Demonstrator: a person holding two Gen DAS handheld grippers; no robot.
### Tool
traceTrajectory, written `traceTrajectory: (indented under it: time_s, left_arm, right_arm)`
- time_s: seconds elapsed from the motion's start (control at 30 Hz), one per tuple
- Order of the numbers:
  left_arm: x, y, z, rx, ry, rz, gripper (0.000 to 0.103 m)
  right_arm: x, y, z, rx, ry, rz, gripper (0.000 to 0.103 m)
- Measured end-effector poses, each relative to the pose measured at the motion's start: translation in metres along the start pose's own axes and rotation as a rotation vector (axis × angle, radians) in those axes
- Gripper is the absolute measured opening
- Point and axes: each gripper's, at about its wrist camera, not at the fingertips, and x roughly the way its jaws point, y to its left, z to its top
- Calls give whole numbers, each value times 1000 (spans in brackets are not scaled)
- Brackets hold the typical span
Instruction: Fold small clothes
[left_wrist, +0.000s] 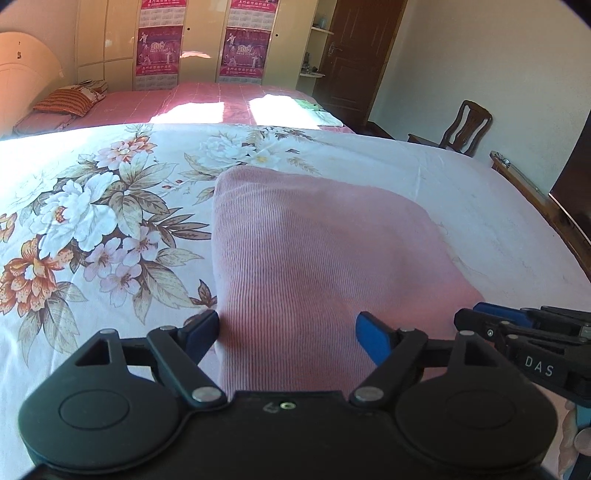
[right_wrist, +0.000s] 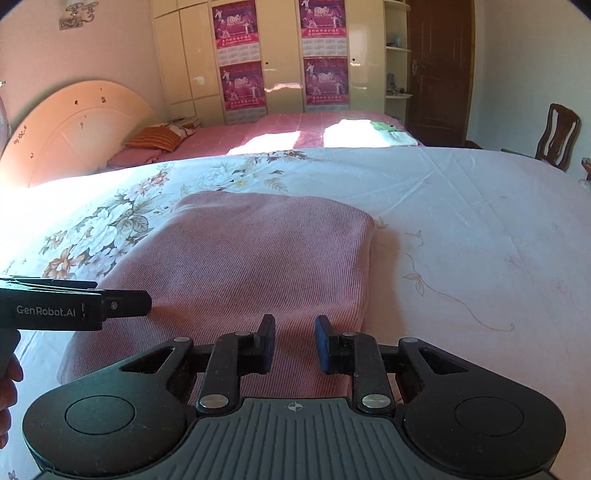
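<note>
A pink ribbed garment (left_wrist: 317, 243) lies folded flat on the floral bedsheet (left_wrist: 85, 206); it also shows in the right wrist view (right_wrist: 251, 258). My left gripper (left_wrist: 288, 332) is open, its blue pads wide apart over the garment's near edge, holding nothing. My right gripper (right_wrist: 294, 343) is open with a narrower gap, over the garment's near right part, empty. The right gripper also shows at the right edge of the left wrist view (left_wrist: 524, 325). The left gripper shows at the left edge of the right wrist view (right_wrist: 74, 306).
A second bed with a pink cover (right_wrist: 295, 133) and a striped pillow (right_wrist: 157, 138) stands behind. A wooden chair (left_wrist: 461, 129) and a dark door (right_wrist: 439, 66) are at the right. A wardrobe with calendars (right_wrist: 280, 55) is at the back.
</note>
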Motion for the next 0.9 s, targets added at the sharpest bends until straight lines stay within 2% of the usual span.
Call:
traceTrajectory:
  time_s: [0.1, 0.2, 0.43, 0.63, 0.8, 0.87, 0.9]
  left_arm:
    - [5, 0, -10, 25, 40, 4, 80]
    - [16, 3, -20, 5, 110, -25, 79]
    - [19, 3, -28, 48, 112, -45, 81]
    - [20, 2, -30, 91, 117, -66, 86]
    - [20, 5, -28, 80, 136, -92, 91]
    - [19, 9, -27, 63, 143, -103, 91]
    - [17, 12, -26, 49, 148, -111, 91]
  right_arm:
    - [2, 2, -13, 4, 26, -33, 23]
    - [7, 3, -28, -7, 52, -78, 23]
    - [-1, 15, -38, 30, 49, -169, 23]
    - [2, 19, -39, 44, 82, -183, 23]
    - [-4, 14, -35, 72, 115, -160, 25]
    - [-7, 12, -34, 71, 123, -135, 31]
    - [-8, 11, -33, 64, 125, -116, 39]
